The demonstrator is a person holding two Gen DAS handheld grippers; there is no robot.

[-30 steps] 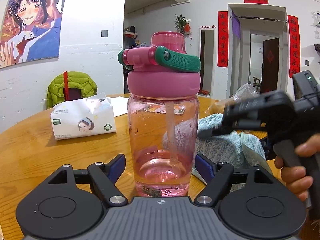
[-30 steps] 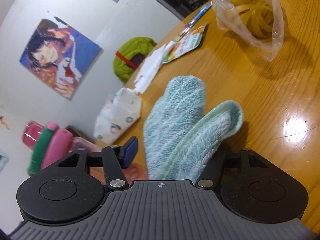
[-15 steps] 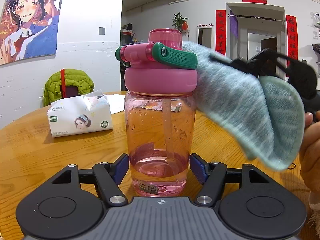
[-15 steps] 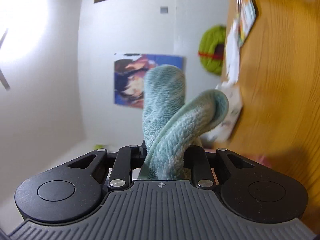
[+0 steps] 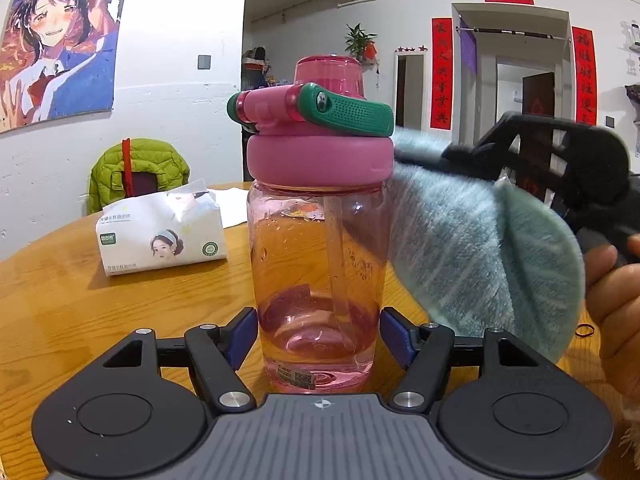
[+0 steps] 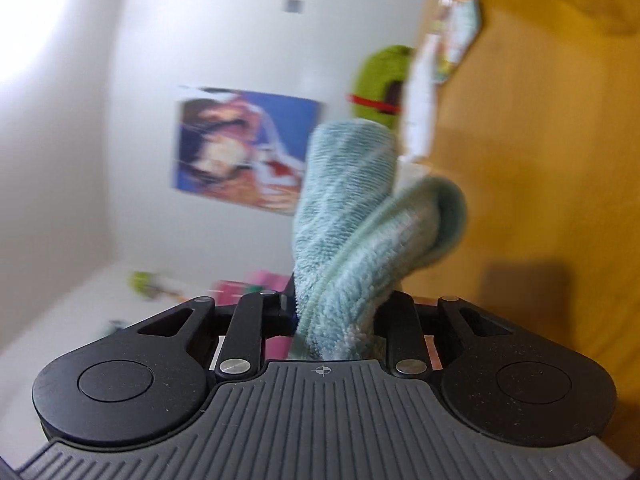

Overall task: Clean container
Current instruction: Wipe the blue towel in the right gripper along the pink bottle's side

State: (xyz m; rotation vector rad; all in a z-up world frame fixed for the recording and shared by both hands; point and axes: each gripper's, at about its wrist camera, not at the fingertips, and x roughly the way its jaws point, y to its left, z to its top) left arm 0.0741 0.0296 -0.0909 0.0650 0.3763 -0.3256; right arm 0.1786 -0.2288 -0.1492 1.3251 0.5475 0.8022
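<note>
Pink and see-through, the water bottle stands upright on the wooden desk, near its front edge in the left wrist view. A pink screw lid tops it, with a green carry handle folded across, and a straw runs down inside. The left gripper has its blue-padded fingers pressed against the bottle's lower body from both sides, so the bottle is pinched between them.

From the right side of that view a light blue fleecy cloth reaches in and lies against the bottle's shoulder, just under the lid's rim. The right gripper holds this cloth: its fingers are pinching the cloth's bunched end, and they have just been easing slightly wider while the cloth sits between them. A person's hand grips the black body of that tool.

Behind the bottle, to its left, a white pack of tissues lies on the desk, well apart from it. A small black rubber band lies on the desk at the right.
</note>
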